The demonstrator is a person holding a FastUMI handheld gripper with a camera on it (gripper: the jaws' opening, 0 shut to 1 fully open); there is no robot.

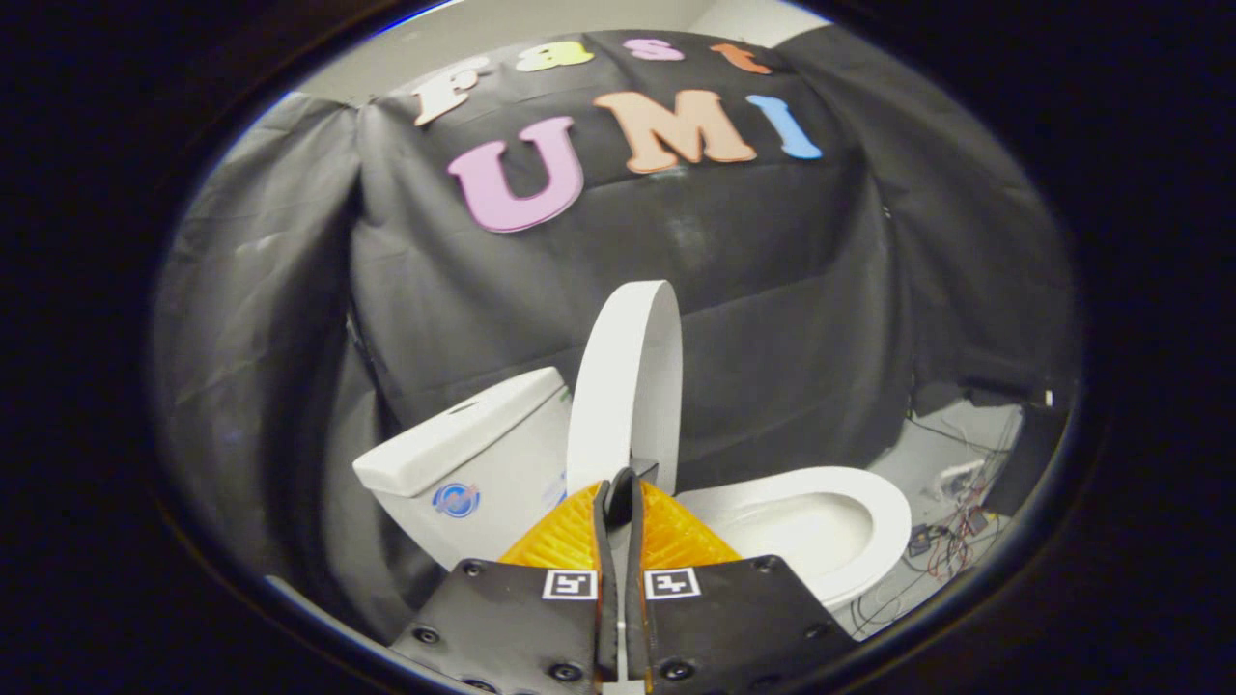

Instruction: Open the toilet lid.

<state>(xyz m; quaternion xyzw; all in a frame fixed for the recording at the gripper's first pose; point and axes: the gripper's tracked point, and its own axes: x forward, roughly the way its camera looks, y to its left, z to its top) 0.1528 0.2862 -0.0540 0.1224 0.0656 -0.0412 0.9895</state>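
At the frame's centre, the tool (619, 492) has its orange-backed fingers (565, 541) pinched on the lower edge of the raised white oval toilet lid (628, 386), between white cistern (463, 454) and open bowl (830, 526).

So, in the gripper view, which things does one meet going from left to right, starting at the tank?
Toilet tank → raised toilet lid, its lower edge pinched between the claw fingers → open toilet bowl → tangle of cables on the floor.

Gripper (619, 492) is held pointing forward, slightly tilted; the two orange-backed fingers (565, 541) are pressed nearly together, with the lid's lower edge pinched between them.
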